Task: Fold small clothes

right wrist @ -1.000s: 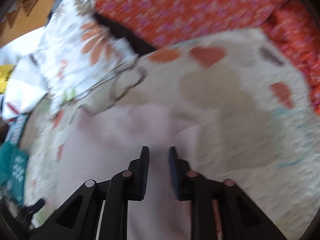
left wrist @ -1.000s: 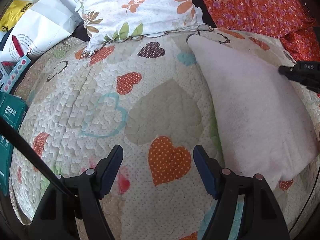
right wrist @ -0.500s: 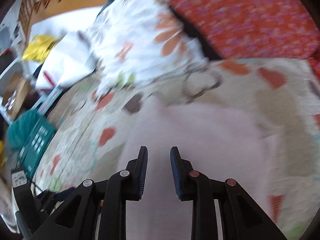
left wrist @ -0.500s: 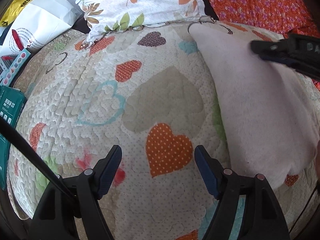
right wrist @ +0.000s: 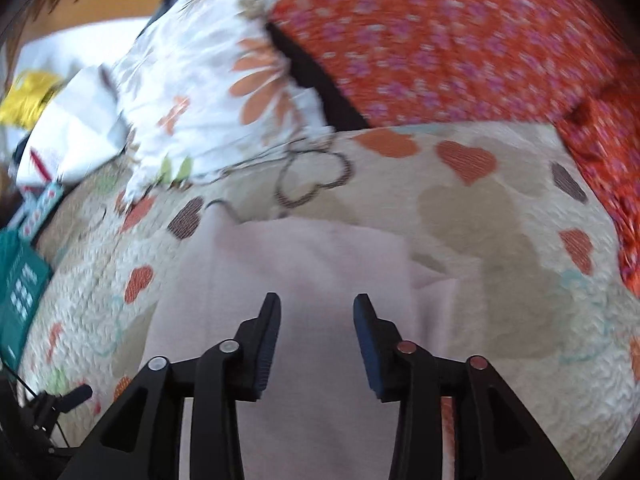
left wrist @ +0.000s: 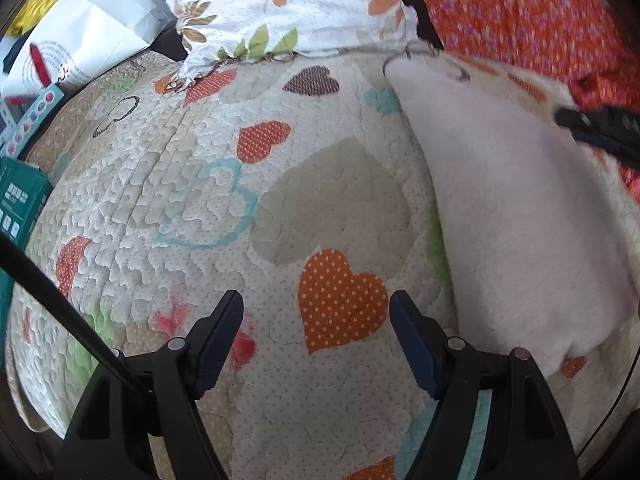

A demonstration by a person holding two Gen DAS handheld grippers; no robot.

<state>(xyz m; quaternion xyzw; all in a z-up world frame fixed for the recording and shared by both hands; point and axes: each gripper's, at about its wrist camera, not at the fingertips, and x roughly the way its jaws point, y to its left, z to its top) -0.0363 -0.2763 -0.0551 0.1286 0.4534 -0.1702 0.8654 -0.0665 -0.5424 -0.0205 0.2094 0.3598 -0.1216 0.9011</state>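
heart quilt (left wrist: 168, 184) | pale pink cloth (right wrist: 304, 280) flat | right gripper (right wrist: 316, 312) parted above it

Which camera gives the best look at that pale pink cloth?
The left wrist view: the pale pink cloth shows sharply, nearly whole, beside the open jaws. The right wrist view shows it blurred, partly hidden behind its jaws.

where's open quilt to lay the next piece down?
Bare quilt runs left of the pale pink garment, before the open left gripper. A smaller patch lies right of the garment. Crowded: floral pillow and orange fabric at the far edge, boxes left.
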